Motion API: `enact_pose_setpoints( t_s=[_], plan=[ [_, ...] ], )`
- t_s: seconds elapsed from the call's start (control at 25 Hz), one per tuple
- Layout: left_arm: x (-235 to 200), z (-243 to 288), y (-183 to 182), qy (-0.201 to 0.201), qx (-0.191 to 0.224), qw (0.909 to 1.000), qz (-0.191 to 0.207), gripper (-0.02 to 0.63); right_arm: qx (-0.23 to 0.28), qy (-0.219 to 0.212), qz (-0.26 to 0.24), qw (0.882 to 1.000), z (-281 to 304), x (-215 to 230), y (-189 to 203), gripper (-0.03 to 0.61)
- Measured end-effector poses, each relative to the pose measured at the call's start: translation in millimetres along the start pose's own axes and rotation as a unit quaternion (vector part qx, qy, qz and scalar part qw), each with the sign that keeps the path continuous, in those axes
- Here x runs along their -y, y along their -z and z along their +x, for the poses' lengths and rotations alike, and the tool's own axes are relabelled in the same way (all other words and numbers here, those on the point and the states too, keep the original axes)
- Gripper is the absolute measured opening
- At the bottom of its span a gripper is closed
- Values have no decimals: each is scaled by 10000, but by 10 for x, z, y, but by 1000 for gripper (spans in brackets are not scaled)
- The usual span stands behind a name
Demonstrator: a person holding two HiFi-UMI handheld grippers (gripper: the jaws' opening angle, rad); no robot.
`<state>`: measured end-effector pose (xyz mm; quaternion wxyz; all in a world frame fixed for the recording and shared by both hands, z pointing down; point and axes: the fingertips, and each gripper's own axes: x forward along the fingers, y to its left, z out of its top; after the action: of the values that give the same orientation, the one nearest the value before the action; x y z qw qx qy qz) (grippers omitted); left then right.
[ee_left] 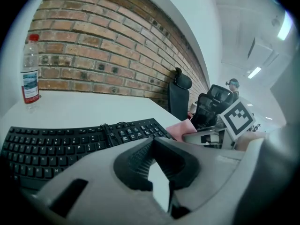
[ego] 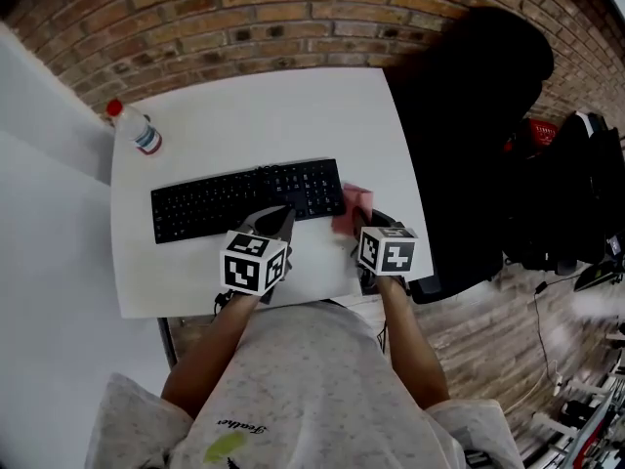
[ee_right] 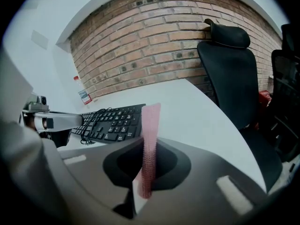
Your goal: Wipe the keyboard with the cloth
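The black keyboard (ego: 244, 201) lies across the middle of the white table (ego: 244, 115). Its long axis runs left to right in the head view, with the right end tipped slightly toward the top of the frame. A dark cable (ee_left: 106, 128) is bunched on its keys near the number pad.

The pink cloth (ego: 354, 203) sits at the keyboard's right end, just beside the number pad. It is pinched edge-on in the right gripper (ego: 357, 227), and the right gripper view shows the jaws clenched on it, so the fabric stands up as a thin strip. I cannot tell whether the cloth touches the keys.

The left gripper (ego: 277, 221) hovers at the keyboard's near edge, right of its middle. Its jaws are drawn together with nothing between them.

The keyboard lies left of and slightly beyond the cloth-bearing tongs, so the right gripper is the nearer one. The wipe will probably have to run leftward along the long axis from the number pad. The left gripper and the bunched cable both lie in that path and may need to move aside.

A capped water bottle (ego: 137, 131) stands at the table's upper left corner, well apart. A black office chair (ego: 469, 115) fills the right of the frame, and a brick wall (ego: 244, 18) runs behind.
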<state>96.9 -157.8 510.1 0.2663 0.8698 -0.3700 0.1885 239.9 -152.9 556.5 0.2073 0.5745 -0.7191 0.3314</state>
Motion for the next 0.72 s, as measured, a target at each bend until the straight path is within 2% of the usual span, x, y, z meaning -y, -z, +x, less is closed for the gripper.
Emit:
enact_pose_setpoints(
  t_s=[0.72],
  plan=[
    [23, -29, -31, -224, 157, 9996, -64, -9, 165, -433, 24, 9989, 104, -94, -264, 25]
  ],
)
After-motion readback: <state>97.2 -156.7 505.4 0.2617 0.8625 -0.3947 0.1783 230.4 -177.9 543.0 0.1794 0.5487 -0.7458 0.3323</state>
